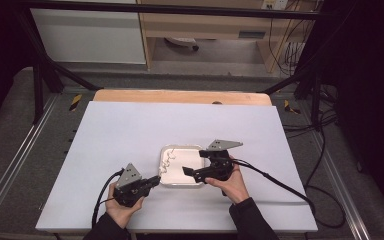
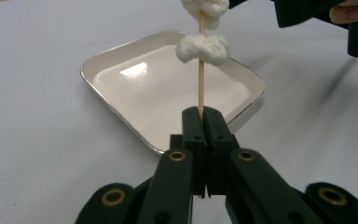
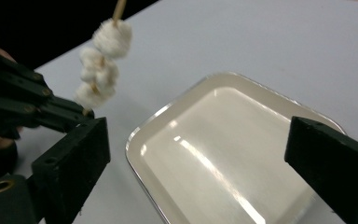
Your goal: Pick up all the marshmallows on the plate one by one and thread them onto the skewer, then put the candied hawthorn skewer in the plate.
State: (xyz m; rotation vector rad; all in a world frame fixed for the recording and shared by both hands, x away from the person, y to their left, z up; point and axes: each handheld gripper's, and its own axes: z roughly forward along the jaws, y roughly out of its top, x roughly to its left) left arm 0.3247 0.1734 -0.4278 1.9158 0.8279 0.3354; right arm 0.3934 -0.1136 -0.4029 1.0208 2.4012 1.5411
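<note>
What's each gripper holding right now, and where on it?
Left gripper clamps the skewer by its bare lower end, below the white lumps. Right gripper is open, holding nothing.

the white sheet (image 1: 130, 130) i work on covers nearly the whole table. past its far edge a strip of bare wooden tabletop (image 1: 180, 96) shows. off each far corner of the sheet sits a bit of yellow-and-black tape (image 1: 75, 101). a metal rail (image 1: 15, 165) runs along its left side on the grey floor (image 1: 10, 115). well beyond the sheet stand a white panel (image 1: 87, 35) and a wooden shelf unit (image 1: 205, 25), with loose cables (image 1: 292, 50) hanging at the unit's right and a black bar (image 1: 180, 9) crossing overhead.
</note>
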